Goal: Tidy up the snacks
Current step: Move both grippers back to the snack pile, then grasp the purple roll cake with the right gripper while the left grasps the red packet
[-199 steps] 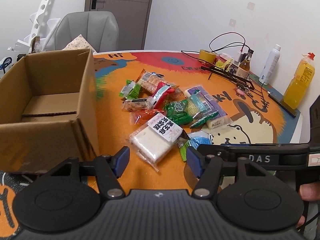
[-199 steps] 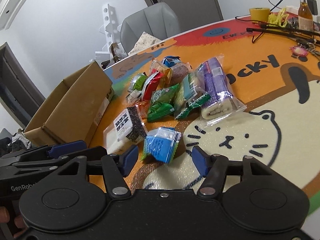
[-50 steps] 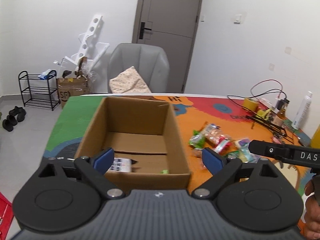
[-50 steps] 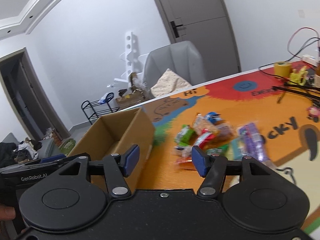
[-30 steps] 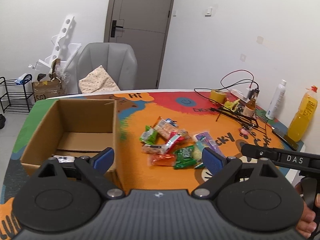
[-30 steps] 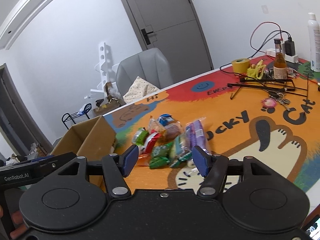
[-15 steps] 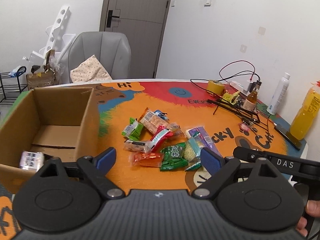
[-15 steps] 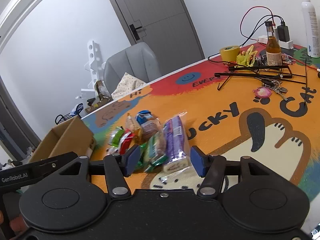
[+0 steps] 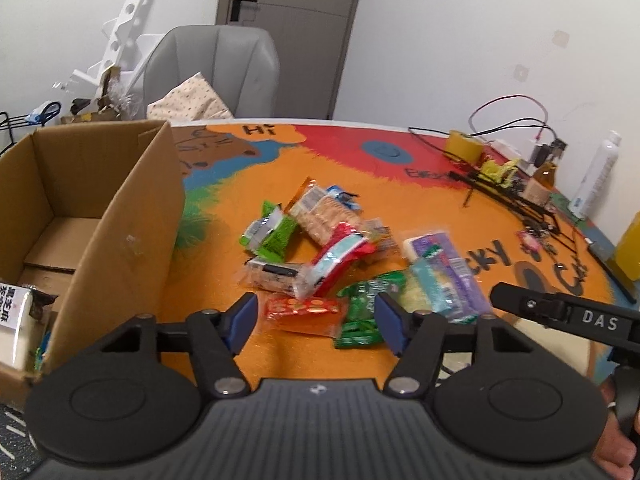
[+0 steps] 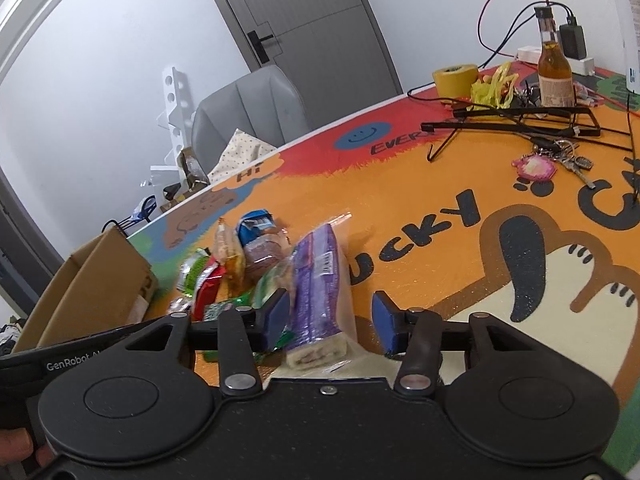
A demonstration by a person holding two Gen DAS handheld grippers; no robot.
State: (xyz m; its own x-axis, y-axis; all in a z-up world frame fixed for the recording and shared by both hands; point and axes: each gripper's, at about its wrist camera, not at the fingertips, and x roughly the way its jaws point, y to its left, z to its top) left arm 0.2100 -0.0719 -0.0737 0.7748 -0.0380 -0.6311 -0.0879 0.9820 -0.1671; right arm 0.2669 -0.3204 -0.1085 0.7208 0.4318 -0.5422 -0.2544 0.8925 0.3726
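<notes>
A pile of snack packets lies on the orange cartoon mat. My left gripper hovers low over its near edge. Its jaws are closing, with an orange-red packet and a green packet lying between the fingers; the pads are not pressing on either. My right gripper is also closing, astride the near end of a purple-wrapped cake roll without gripping it. The open cardboard box stands left of the pile and holds a white packet.
At the far right of the table are a yellow tape roll, a brown glass bottle, black cables and a wire rack, and keys. A white spray bottle and a yellow juice bottle stand by the right edge. A grey chair is behind the table.
Both grippers have come down and forward to the snack pile, and both pairs of jaws have narrowed. The left view has swung from the box to the packets.
</notes>
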